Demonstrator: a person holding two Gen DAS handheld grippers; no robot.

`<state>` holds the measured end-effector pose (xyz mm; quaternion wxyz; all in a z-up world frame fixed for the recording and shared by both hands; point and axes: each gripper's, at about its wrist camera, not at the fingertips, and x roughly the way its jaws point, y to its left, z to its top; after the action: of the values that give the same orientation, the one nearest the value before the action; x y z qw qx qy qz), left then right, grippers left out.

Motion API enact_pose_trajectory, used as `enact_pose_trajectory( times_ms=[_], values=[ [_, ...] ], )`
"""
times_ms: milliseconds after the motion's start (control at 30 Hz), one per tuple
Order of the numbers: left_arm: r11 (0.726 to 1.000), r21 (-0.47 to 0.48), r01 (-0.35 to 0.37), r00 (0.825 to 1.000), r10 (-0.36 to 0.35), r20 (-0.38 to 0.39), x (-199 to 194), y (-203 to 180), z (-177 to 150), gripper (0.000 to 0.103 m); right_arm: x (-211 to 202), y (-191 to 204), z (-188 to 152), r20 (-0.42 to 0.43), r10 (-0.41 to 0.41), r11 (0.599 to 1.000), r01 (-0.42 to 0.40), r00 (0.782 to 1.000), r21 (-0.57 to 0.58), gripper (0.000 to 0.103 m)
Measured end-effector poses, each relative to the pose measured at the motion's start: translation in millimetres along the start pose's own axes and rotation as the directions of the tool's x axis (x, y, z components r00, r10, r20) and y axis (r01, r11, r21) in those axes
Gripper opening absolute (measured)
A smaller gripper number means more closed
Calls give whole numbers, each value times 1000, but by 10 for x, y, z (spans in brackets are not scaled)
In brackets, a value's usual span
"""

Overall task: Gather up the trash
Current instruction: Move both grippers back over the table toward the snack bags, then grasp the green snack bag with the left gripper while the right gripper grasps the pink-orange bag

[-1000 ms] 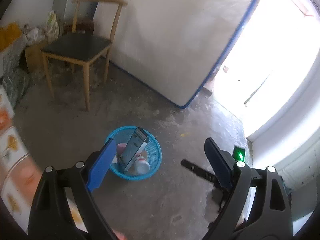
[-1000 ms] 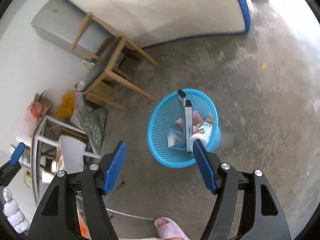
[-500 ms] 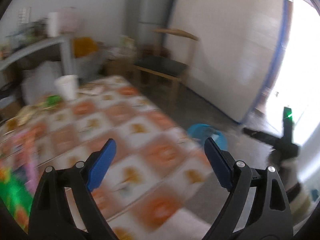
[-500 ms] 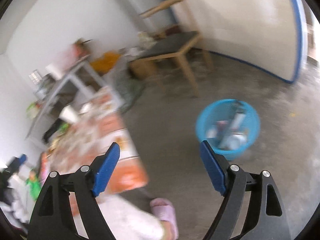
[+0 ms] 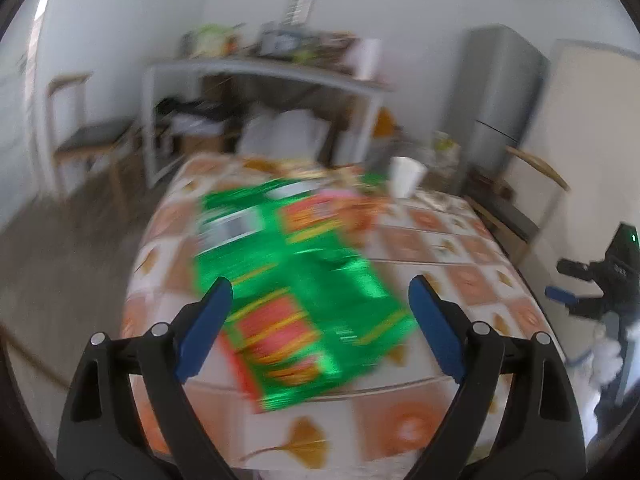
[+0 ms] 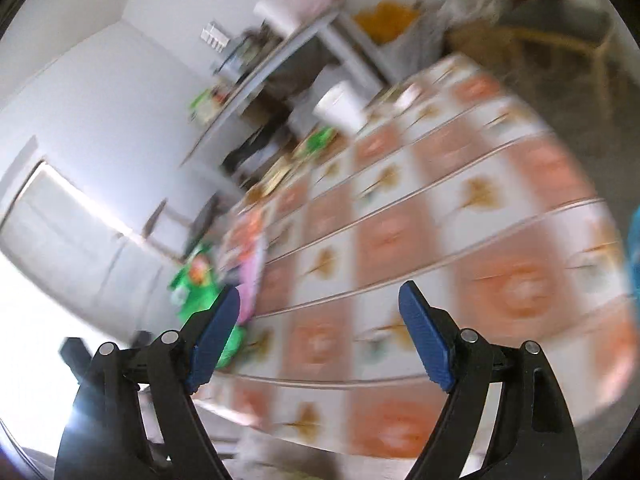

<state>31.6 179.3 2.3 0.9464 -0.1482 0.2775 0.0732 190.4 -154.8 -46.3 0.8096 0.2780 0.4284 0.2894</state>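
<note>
A large shiny green and red bag (image 5: 296, 280) lies on the patterned table (image 5: 452, 248), blurred by motion. My left gripper (image 5: 320, 292) hovers open just above its near end, with nothing between the blue pads. A white paper cup (image 5: 406, 176) stands at the table's far side among small wrappers. In the right wrist view my right gripper (image 6: 320, 308) is open over bare tablecloth (image 6: 400, 220), empty. The green bag (image 6: 196, 288) shows at the table's left edge behind its left finger, and the white cup (image 6: 340, 106) stands farther back. A blue sliver of the trash basket (image 6: 634, 248) shows at the right edge.
A grey shelf (image 5: 260, 76) cluttered with things stands behind the table. A wooden chair (image 5: 76, 136) is at the left, a grey fridge (image 5: 496, 96) and another chair (image 5: 524, 200) at the right. The other gripper (image 5: 608, 276) shows at the far right of the left wrist view.
Both grippers swung away from the blue basket on the floor and up to the table. The left one now faces the green bag; the right one's jaws stand a little wider.
</note>
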Motion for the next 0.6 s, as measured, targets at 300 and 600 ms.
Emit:
enact_pose_trajectory(
  times_ms=[300, 600],
  values=[
    [971, -238, 28, 996, -47, -72, 463, 748, -80, 80, 1394, 374, 67, -287, 94, 991, -61, 953, 121, 72],
    [937, -345, 53, 981, -113, -156, 929, 952, -185, 60, 2217, 466, 149, -354, 143, 977, -75, 924, 198, 65]
  ],
)
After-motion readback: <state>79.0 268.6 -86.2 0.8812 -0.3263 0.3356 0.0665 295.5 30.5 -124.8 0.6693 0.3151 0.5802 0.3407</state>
